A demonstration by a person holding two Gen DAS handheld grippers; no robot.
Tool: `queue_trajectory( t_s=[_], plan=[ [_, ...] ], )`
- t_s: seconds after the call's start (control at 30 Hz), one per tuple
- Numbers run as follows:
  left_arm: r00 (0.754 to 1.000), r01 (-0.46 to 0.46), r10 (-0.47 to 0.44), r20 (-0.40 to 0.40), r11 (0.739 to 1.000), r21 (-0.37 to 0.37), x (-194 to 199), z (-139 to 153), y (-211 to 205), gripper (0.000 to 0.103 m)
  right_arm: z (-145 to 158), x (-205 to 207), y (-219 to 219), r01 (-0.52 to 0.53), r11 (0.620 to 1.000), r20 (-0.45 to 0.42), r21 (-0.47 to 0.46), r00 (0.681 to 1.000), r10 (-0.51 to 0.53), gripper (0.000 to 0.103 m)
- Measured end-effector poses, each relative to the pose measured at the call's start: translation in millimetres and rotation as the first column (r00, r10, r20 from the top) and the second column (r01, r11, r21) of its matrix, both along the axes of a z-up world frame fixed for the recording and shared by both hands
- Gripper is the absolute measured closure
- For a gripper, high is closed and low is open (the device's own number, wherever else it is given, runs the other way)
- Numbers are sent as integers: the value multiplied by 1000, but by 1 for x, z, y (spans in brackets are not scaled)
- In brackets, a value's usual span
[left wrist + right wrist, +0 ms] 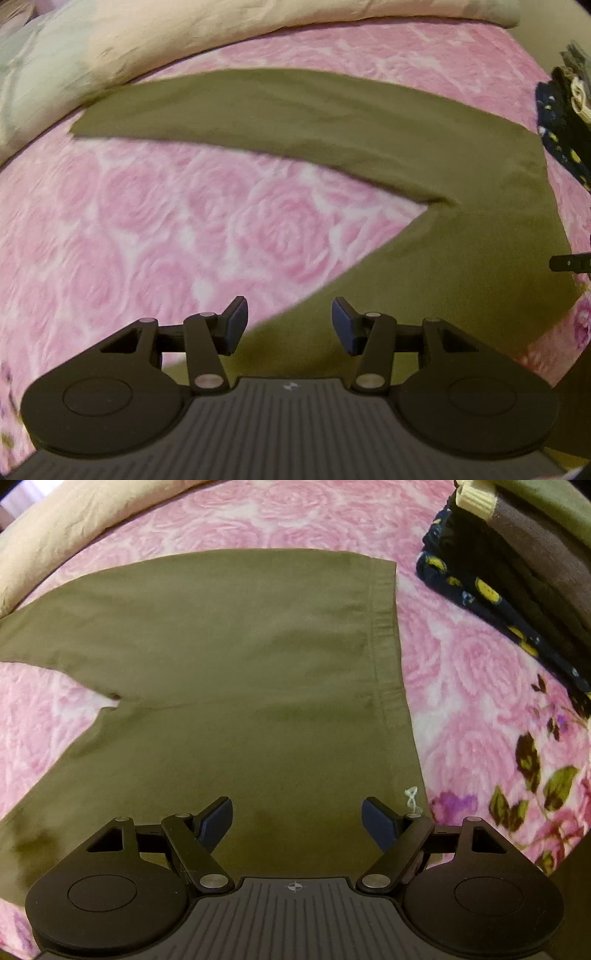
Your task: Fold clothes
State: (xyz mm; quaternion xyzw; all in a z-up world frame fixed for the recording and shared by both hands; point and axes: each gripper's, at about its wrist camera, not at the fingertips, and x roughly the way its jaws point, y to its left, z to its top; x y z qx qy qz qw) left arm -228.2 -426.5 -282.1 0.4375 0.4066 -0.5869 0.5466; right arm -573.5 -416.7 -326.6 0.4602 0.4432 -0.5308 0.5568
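A pair of olive-green trousers lies flat on the pink rose-print bedspread, legs spread to the left in a V. In the right wrist view the trousers fill the middle, with the waistband at the right. My left gripper is open and empty, just above the near trouser leg. My right gripper is open and empty above the hip area near the waistband. A small white thread lies by its right finger. The tip of the right gripper shows at the left wrist view's right edge.
A stack of folded clothes, dark blue with yellow print at the bottom, sits to the right of the waistband; it also shows in the left wrist view. A cream pillow or blanket lies along the far side of the bed.
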Motion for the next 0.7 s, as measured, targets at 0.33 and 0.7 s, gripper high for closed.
queue_trajectory(
  t_s=[0.33, 0.7],
  plan=[
    [947, 315, -322, 3, 924, -218, 1, -45, -115, 59, -15, -14, -93, -165, 964, 65, -210, 981, 183, 23],
    [781, 617, -618, 91, 739, -272, 12, -80, -240, 59, -32, -7, -209, -490, 817, 43, -304, 849, 526, 23]
  ],
)
